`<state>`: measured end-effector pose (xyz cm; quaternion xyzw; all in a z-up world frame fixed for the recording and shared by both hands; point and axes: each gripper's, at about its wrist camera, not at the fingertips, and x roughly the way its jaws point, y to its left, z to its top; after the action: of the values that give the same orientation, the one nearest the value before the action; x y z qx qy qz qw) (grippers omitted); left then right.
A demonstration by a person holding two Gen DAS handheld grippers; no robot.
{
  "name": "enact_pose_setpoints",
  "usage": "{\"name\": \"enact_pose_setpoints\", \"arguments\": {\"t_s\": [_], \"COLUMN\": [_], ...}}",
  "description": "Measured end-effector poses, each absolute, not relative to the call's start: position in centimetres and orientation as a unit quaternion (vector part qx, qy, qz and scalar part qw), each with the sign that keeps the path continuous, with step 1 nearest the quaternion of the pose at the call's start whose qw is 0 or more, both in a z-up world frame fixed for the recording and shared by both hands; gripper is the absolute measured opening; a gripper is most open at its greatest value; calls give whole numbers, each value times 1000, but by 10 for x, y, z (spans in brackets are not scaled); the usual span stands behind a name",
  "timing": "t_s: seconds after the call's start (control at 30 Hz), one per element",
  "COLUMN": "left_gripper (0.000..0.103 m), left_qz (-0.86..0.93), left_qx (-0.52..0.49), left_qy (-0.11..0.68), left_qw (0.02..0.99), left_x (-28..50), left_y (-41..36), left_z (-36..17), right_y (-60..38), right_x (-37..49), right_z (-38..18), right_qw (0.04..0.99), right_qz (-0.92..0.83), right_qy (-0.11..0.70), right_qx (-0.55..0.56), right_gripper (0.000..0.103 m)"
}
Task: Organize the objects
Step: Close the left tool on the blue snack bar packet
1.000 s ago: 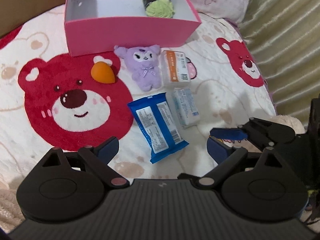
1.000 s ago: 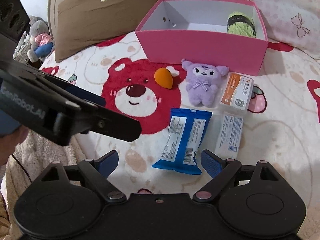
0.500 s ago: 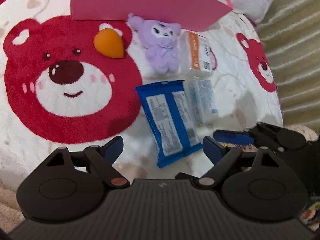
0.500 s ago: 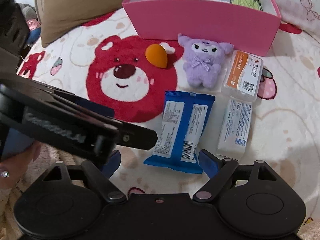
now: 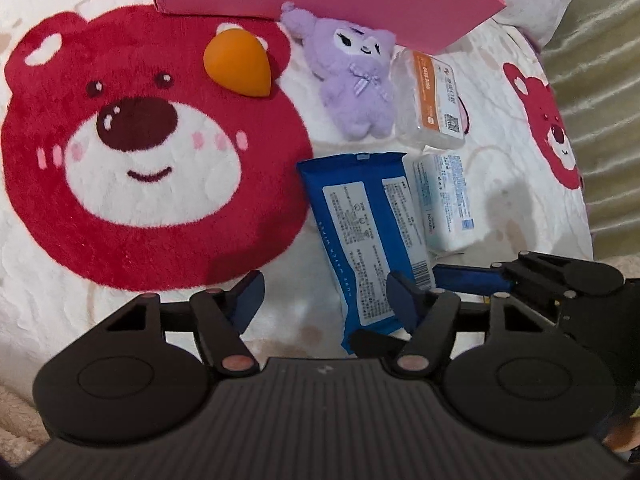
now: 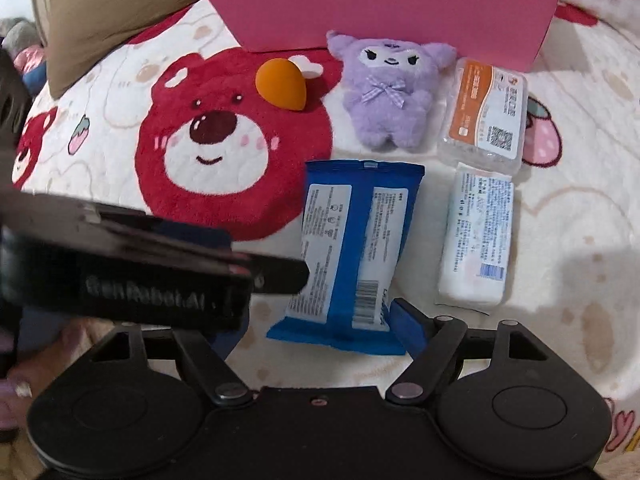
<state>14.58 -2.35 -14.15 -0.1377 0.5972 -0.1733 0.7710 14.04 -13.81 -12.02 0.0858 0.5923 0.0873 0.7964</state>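
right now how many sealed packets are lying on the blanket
3. The blue packet lies nearest, the white packet to its right, and the orange-labelled packet beyond that, beside the purple plush toy. The pink box could hide others.

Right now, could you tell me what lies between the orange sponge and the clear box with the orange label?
The purple plush toy lies between the orange sponge and the clear box, just before the pink box; both wrist views show it.

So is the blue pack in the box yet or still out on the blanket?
Out. The blue pack lies flat on the blanket, in front of the pink box, label side up, below the purple plush.
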Motion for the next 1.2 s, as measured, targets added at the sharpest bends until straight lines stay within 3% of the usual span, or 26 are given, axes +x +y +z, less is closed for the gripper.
{"name": "enact_pose_setpoints", "arguments": {"t_s": [0.43,0.87,0.93,0.97,1.2], "left_gripper": [47,46,33,31,30], "left_qz": [-177,-178,-181,-186,-180], "left_qx": [-160,-190,-201,-211,-230], "left_qy": [591,574,569,568,571], "left_qw": [770,776,777,774,768], "left_x": [144,147,146,145,144], "left_y": [-26,-32,-32,-31,-30], "left_z": [-154,-164,-164,-164,-167], "right_y": [-131,-134,-135,-136,-131], "right_x": [146,146,147,147,146], "right_z": [-140,-142,-143,-142,-141], "right_qw": [791,800,800,800,806], "right_qz": [53,39,37,37,39], "right_qy": [607,593,593,593,587], "right_qx": [62,76,79,82,71], "right_gripper": [71,64,64,64,63]}}
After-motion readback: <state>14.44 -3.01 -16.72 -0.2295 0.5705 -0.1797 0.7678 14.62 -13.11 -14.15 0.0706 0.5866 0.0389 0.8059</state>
